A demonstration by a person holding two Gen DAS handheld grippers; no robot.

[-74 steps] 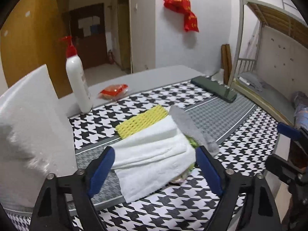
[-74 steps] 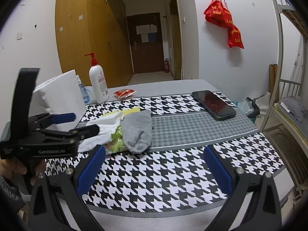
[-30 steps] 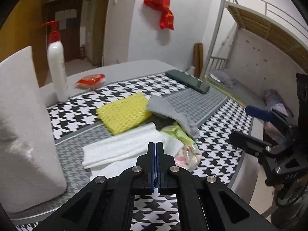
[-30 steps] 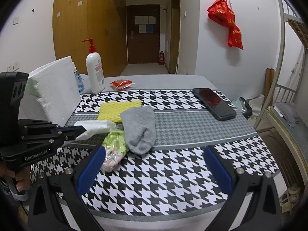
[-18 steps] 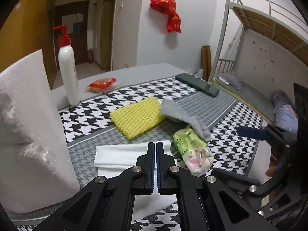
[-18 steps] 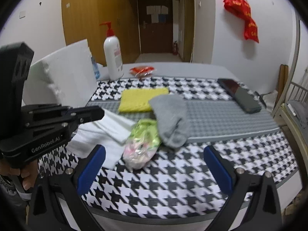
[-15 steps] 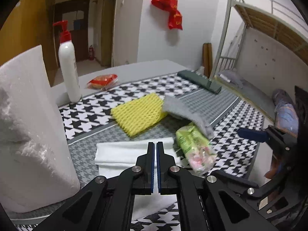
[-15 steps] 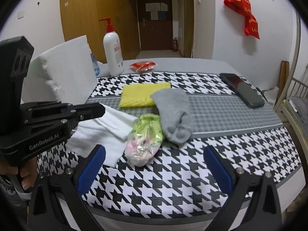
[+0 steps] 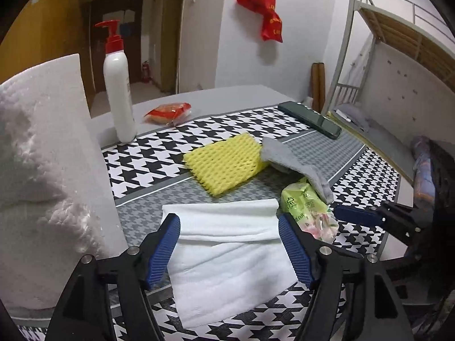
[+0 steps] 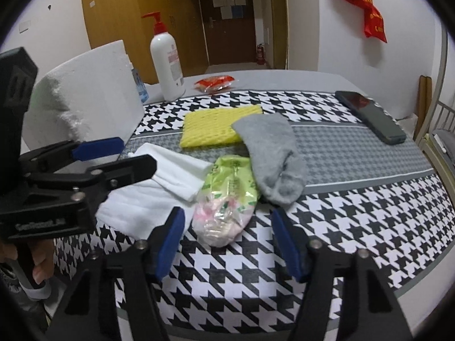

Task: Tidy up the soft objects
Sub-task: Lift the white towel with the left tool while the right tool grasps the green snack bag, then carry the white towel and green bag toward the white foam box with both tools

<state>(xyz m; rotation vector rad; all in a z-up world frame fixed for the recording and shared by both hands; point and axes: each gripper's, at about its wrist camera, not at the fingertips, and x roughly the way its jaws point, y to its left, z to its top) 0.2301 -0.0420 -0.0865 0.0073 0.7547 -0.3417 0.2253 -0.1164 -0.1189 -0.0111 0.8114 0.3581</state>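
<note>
A folded white towel (image 9: 227,241) lies near the table's front edge. My left gripper (image 9: 229,221) hovers over it with jaws opening, the towel between the pads but not pinched. Beyond it are a yellow foam net (image 9: 227,164), a grey sock (image 9: 293,162) and a green plastic packet (image 9: 307,210). In the right wrist view my right gripper (image 10: 227,221) is closing around the near end of the packet (image 10: 227,196), its pads still clear of it. The sock (image 10: 273,159) overlaps the packet's far end. The left gripper (image 10: 139,153) shows at the left.
A white foam block (image 9: 42,156) stands close on the left. Behind it are a pump bottle (image 9: 119,96) and a red snack packet (image 9: 167,110). A dark phone (image 10: 369,116) lies at the far right. A bunk bed (image 9: 398,56) stands beyond the table's right edge.
My left gripper was shut on the towel and has now spread its jaws. The right gripper has come down toward the packet and its jaws have narrowed.
</note>
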